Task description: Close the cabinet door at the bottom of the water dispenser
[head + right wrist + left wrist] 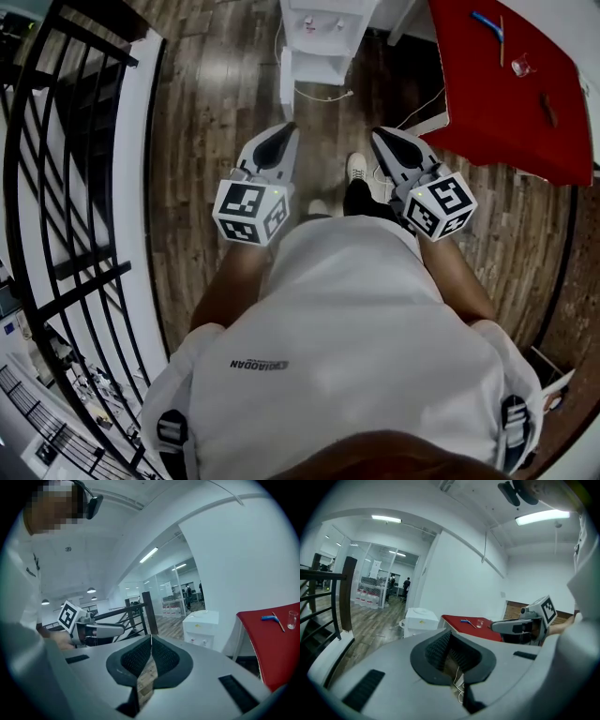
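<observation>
On the wooden floor (211,122) ahead of the person, the water dispenser (317,42) stands near the red table (506,94), its cabinet door too small to judge. The left gripper (285,128) and right gripper (378,134), well short of it, have jaws pressed together on nothing.

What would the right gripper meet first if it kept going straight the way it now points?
Probably the wooden floor near the railing post: the right gripper aims slightly down and just left of the water dispenser, with nothing nearer in its line, though depth is hard to judge.
</observation>
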